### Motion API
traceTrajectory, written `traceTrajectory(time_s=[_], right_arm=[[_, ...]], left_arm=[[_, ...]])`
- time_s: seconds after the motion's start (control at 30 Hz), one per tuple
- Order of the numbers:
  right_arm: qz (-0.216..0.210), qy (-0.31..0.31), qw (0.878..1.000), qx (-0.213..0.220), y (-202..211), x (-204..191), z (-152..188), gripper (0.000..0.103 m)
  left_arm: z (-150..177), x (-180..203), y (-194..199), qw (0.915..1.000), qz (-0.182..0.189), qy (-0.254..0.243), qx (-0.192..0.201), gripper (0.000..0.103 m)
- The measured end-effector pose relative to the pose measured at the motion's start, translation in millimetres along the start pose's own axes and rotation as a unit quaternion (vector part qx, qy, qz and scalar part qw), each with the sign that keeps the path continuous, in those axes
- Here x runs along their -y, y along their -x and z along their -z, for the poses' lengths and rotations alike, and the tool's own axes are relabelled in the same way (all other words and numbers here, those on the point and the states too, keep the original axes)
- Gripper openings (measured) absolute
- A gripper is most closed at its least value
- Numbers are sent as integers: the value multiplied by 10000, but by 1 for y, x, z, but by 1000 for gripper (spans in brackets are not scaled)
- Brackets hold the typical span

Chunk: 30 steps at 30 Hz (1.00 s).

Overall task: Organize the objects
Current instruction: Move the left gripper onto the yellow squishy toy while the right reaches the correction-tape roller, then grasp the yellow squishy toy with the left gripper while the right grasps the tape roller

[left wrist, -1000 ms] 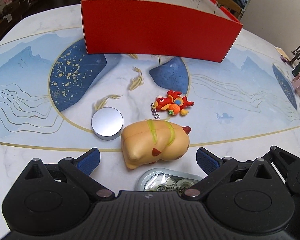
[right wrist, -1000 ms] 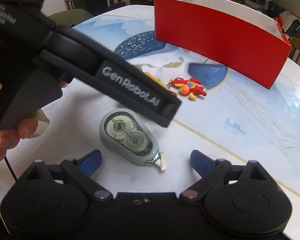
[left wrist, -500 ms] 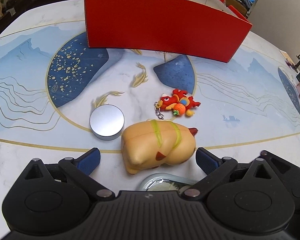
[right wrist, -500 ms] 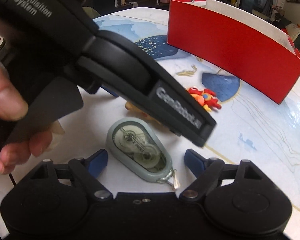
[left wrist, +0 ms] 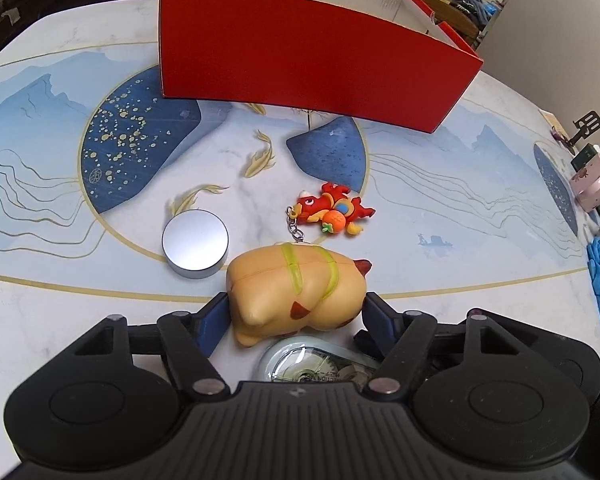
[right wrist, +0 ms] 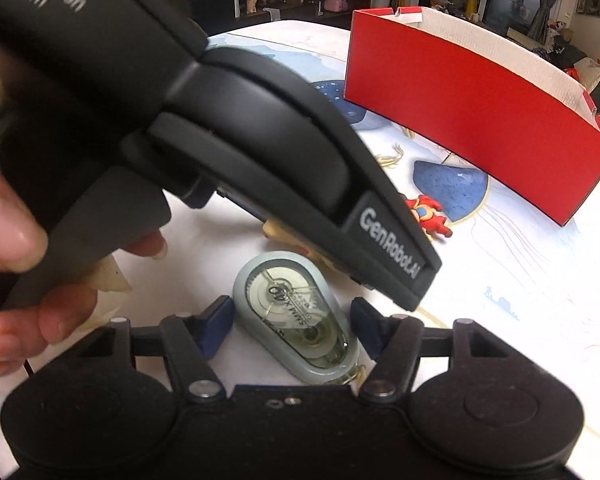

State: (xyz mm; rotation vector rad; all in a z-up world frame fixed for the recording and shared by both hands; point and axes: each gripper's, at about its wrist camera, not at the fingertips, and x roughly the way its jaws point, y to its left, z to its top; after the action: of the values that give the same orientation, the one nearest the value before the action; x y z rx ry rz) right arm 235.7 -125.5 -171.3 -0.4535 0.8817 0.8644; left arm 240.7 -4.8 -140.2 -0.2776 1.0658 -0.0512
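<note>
1. In front of the red box [left wrist: 316, 56], our left gripper [left wrist: 296, 312] closes its blue pads against both flanks of the squishy toy [left wrist: 296, 288], seemingly for lifting.
2. Our right gripper [right wrist: 292, 322] straddles the correction tape [right wrist: 296, 316], jaws apart, not yet touching it.
3. Between toy and box, we count one silver tin [left wrist: 195, 243] and one red keychain [left wrist: 332, 214]; four loose items, one box.
</note>
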Motion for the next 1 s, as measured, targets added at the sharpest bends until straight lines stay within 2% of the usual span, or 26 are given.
traceTrajectory(time_s=[0.27, 0.57, 0.67, 0.7, 0.83, 1.0], right_arm=[[114, -151, 9998, -103, 15, 12, 11, 60], [380, -781, 9962, -47, 41, 50, 19, 60], [438, -935, 9947, -3, 47, 70, 11, 60], [437, -980, 9942, 13, 47, 79, -5, 60], [506, -1082, 9927, 138, 57, 83, -16, 60], [501, -1175, 9916, 205, 48, 102, -35, 60]], left_arm=[[1, -5, 17, 9998, 187, -1, 107, 70], [1, -7, 37, 9991, 296, -271, 156, 70], [-1, -6, 43, 9986, 319, -382, 171, 70], [-2, -5, 45, 9984, 305, -438, 185, 70], [-9, -5, 54, 9973, 256, -629, 276, 70], [-23, -3, 64, 9964, 209, -739, 357, 70]])
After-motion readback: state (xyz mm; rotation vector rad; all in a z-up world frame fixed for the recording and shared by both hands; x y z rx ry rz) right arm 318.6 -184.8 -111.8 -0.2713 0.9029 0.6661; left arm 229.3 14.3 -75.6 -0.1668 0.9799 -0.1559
